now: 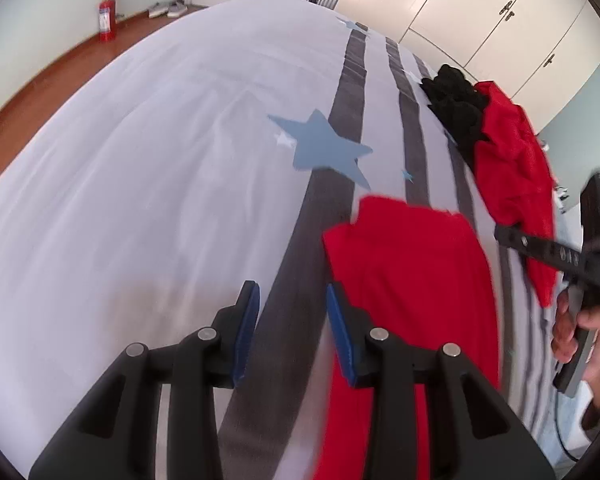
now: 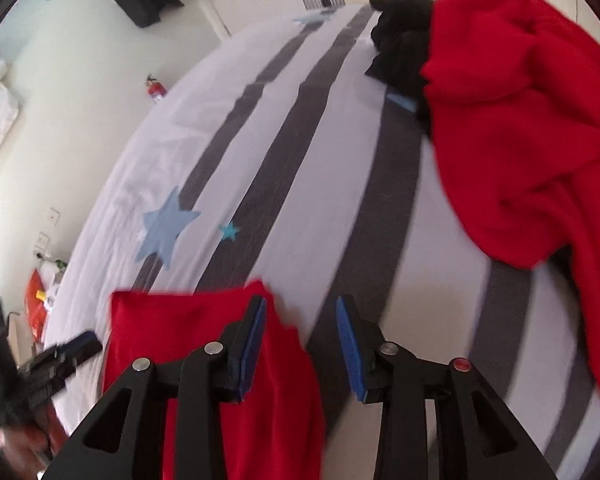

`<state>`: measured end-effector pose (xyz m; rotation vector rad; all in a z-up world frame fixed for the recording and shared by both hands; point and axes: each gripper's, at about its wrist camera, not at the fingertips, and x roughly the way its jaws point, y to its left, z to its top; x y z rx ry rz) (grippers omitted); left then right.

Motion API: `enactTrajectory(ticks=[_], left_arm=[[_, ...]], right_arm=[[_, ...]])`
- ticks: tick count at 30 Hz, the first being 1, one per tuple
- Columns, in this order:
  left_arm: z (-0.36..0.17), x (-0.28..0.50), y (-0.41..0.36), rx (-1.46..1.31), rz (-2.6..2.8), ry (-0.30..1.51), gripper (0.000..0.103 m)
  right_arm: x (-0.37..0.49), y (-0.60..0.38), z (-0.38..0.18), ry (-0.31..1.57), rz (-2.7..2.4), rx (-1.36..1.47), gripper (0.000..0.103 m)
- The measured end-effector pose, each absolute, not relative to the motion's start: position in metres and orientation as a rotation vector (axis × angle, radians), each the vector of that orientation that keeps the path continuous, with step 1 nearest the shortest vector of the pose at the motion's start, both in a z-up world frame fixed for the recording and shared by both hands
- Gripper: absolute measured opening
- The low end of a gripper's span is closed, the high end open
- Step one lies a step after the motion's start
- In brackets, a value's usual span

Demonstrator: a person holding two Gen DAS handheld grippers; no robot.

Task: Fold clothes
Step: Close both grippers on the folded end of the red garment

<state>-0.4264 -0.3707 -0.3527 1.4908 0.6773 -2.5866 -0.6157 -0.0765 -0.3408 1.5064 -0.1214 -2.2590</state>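
both tongs gape wide, holding nothing. a flat red garment (image 1: 412, 300) lies under the left gripper (image 1: 292, 320) and right gripper (image 2: 300, 340), seemingly folded; ahead, a crumpled red garment (image 2: 520, 120) and black garment (image 2: 400, 40) look unfolded.

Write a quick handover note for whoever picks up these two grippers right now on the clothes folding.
Left gripper: open, holding nothing, over the bedspread just left of the folded red garment.
Right gripper: open, holding nothing; its left finger sits over that garment's right edge.
Crumpled red garment and black garment lie heaped together farther up the bed, to the right.
Done: one red piece looks folded flat.
Left: the crumpled red and black pieces, apparently untouched.
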Motion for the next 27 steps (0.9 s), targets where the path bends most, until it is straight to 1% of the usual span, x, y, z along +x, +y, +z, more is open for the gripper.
enactTrajectory(ticks=[4,6,9,12,15,19,24,27], left_arm=[[-0.341,-0.377,-0.363,1.521,-2.608,0.711,0.033],[-0.342,-0.35,-0.347,1.556,-2.593,0.752,0.04],[-0.342,-0.304,-0.331,1.598,-2.567,0.786,0.043],[-0.347,-0.273,-0.312,1.666,-2.522,0.778,0.044],[-0.354,-0.242,-0.303,1.698,-2.458,0.802,0.044],[-0.353,-0.203,-0.293,1.7,-2.428,0.834,0.044],[-0.36,-0.165,-0.267,1.828,-2.396,0.86,0.044],[-0.367,-0.154,-0.25,1.878,-2.402,0.824,0.044]], right_arm=[[-0.563,-0.052,-0.328,-0.101,-2.241,1.465,0.033],[-0.524,-0.044,-0.332,-0.103,-2.201,1.49,0.034],[-0.462,-0.038,-0.338,-0.151,-2.117,1.544,0.034],[-0.403,-0.033,-0.341,-0.172,-2.055,1.577,0.034],[-0.351,-0.025,-0.347,-0.277,-1.986,1.629,0.034],[-0.302,-0.019,-0.35,-0.379,-1.918,1.661,0.034],[-0.254,-0.023,-0.358,-0.345,-1.854,1.716,0.034],[-0.234,-0.025,-0.362,-0.331,-1.823,1.72,0.034]])
